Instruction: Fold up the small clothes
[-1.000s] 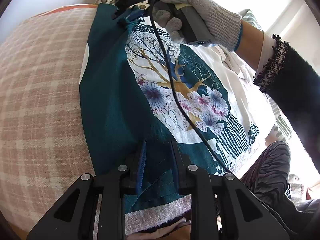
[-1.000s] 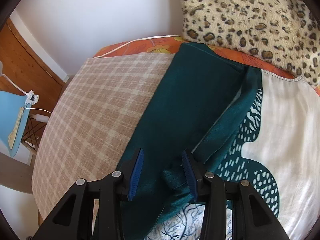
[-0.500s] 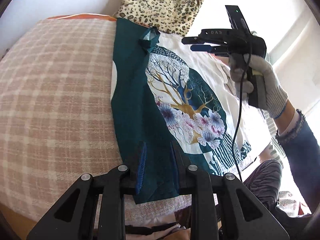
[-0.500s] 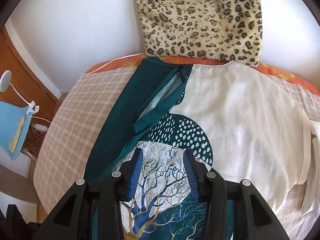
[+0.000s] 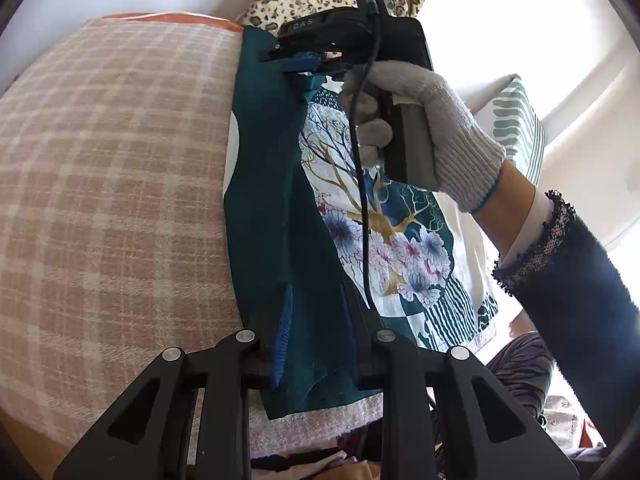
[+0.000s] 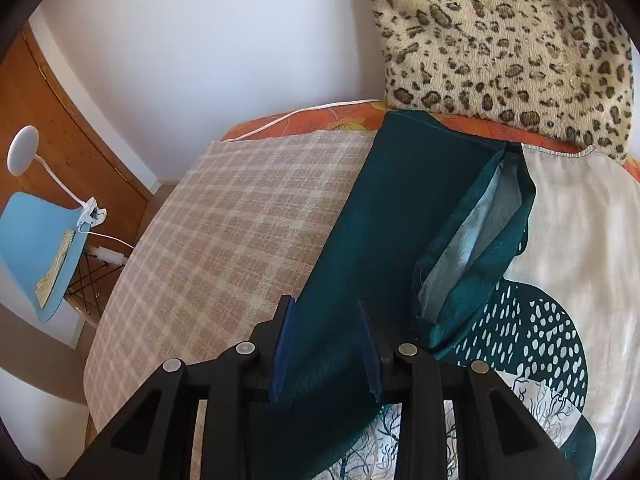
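A printed shirt (image 5: 384,216) lies flat on a checked bedcover (image 5: 112,184), its teal side panel already turned in over the front. The folded strip runs lengthwise from the left gripper (image 5: 316,332) at the hem to the right gripper (image 5: 304,65) at the far, collar end — one tool at each end of the same edge. The left gripper is narrow, with teal cloth between its pads; a real pinch cannot be confirmed. The right gripper's jaws are closing around the teal fold (image 6: 360,280) — pads not yet visibly pressing. A leopard-print cushion (image 6: 500,40) sits beyond.
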{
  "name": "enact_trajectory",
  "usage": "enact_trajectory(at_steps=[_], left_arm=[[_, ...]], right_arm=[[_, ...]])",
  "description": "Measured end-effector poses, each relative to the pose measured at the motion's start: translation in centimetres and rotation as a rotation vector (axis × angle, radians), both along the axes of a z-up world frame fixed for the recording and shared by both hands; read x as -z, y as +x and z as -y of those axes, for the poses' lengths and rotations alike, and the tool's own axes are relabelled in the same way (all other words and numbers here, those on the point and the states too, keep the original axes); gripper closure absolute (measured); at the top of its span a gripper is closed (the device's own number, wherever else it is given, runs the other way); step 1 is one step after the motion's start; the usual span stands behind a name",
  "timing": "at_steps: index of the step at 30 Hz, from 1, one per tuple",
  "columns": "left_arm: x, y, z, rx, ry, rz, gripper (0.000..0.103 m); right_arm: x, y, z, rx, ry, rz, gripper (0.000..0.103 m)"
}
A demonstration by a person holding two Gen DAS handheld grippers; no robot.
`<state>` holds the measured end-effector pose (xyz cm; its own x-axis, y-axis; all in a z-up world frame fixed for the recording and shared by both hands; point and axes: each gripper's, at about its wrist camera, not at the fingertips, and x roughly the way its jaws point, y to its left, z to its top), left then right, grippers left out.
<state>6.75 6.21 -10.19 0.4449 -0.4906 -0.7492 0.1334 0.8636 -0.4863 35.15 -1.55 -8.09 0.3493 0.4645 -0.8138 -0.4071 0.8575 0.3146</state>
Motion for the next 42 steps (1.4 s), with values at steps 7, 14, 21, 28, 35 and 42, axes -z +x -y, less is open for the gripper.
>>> enact_trajectory(at_steps=[7,14,21,28,35,42], left_arm=[[1.9,0.2,2.2,0.066,0.087,-0.043,0.081],[2.0,-0.1,2.6,0.082,0.114,-0.035,0.081],[0.8,-0.4,1.0,0.053,0.069,-0.027,0.081],[-2.2,-0.7,-4.2,-0.089,-0.002,0.044,0.081],[-1.9,-0.9,-4.7,-0.095,-0.014,0.027,0.081],[-2.1,-1.0,-4.1,-0.082,0.006,0.036,0.081]], right_arm=[[1.6,2.1,1.7,0.092,-0.074,-0.029,0.072],[0.5,1.5,10.1,0.32,-0.111,-0.044,0.068],[-2.4,-3.1,15.1,0.283,0.057,-0.069,0.067],[-4.3,-12.8,12.8,-0.002,0.079,-0.075,0.067],[-2.3,-21.4,9.6,-0.221,0.085,-0.182,0.067],[0.7,-24.4,7.7,-0.241,0.03,-0.244,0.067]])
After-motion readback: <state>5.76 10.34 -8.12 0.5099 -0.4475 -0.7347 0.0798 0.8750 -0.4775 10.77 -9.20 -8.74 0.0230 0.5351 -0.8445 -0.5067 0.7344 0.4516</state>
